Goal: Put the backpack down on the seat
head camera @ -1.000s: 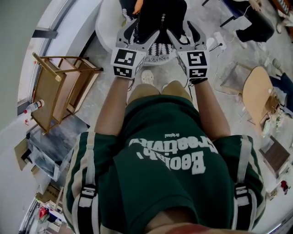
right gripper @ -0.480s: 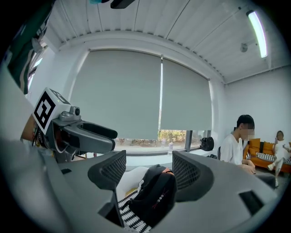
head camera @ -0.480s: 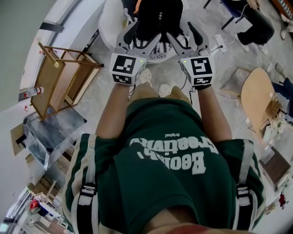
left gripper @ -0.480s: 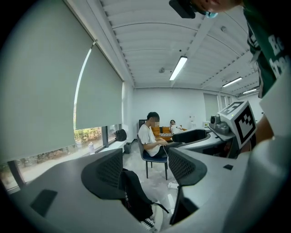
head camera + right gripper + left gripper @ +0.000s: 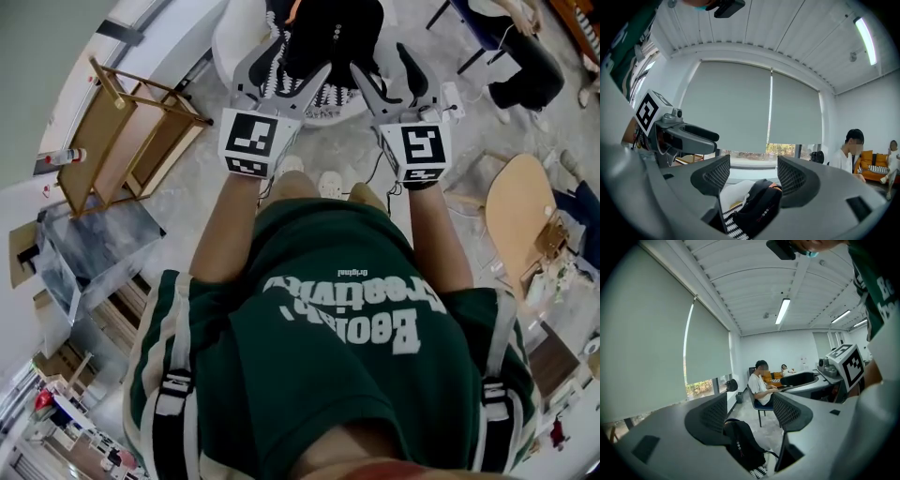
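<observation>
left hand-held gripper (image 5: 281, 73) and right hand-held gripper (image 5: 386, 75), jaws apart, flank the backpack (image 5: 330, 37); it seems to rest on the seat (image 5: 228, 42); next, pull away.

The person holds both bare arms straight out and down in front of the torso, left forearm (image 5: 225, 225) and right forearm (image 5: 436, 234) roughly parallel. The left hand-held gripper (image 5: 279, 70) and the right hand-held gripper (image 5: 389, 77) sit side by side at the same height, near each other but not touching, with their marker cubes (image 5: 251, 142) facing up. Each one's jaws stand wide apart, the mesh-textured pads facing each other across an open gap.
</observation>
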Available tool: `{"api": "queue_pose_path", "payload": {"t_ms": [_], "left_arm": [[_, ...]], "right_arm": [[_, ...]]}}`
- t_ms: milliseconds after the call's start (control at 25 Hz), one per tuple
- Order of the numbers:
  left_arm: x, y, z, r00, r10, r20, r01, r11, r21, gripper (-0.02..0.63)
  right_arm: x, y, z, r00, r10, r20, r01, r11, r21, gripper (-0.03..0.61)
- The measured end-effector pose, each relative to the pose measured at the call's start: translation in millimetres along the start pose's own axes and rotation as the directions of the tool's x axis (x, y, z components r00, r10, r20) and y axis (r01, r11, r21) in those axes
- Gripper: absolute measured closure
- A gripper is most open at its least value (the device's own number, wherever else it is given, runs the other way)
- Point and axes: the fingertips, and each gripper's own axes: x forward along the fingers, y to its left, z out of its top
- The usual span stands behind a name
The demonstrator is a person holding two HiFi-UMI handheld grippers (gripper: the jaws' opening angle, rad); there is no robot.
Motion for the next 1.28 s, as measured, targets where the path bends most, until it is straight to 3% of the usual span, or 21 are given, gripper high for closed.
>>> {"api": "queue_pose_path", "payload": {"t_ms": [160,480,680,720,800,920,960,1000,1280], "left_arm": [[-10,-6,12,1.000,0.009,0.023,-0.010,0.999,0.049,0.284],[-17,-12,16,0.998,-0.018,0.062,0.015,0.999,0.036,0.285],[-20,-9,16,0.998,0.004,0.066,-0.006,1.000,0.028,0.285],[-21,-9,17,0.997,0.009,0.071,-0.012,0.999,0.034,0.295],[-23,-9,18,0.997,0.011,0.079,-0.014,0.999,0.048,0.402],[-26,-10,19,0.996,0.010,0.085,-0.016,0.998,0.063,0.452],[-28,-8,20,0.995,0.027,0.093,-0.033,0.997,0.070,0.510],[-30,-4,20,0.994,0.045,0.102,-0.053,0.996,0.077,0.582],[-40,16,15,0.989,0.103,0.108,-0.110,0.992,0.060,0.595]], "right_arm": [[-7,4,9,0.999,-0.009,0.031,0.009,1.000,-0.016,0.287],[-12,21,9,1.000,0.010,0.013,-0.009,0.999,-0.046,0.287],[-14,19,12,1.000,0.005,0.013,-0.005,0.999,-0.052,0.287],[-14,19,13,1.000,0.003,0.017,-0.002,0.999,-0.045,0.287],[-13,20,16,0.999,0.009,0.030,-0.008,1.000,-0.028,0.288],[-12,25,16,1.000,0.012,0.025,-0.011,0.999,-0.043,0.294],[-11,25,14,1.000,0.001,0.010,0.000,0.998,-0.057,0.376],[-10,26,12,1.000,-0.008,-0.003,0.008,0.998,-0.068,0.532],[-4,42,20,0.998,0.052,0.030,-0.049,0.996,-0.077,0.545]]}}
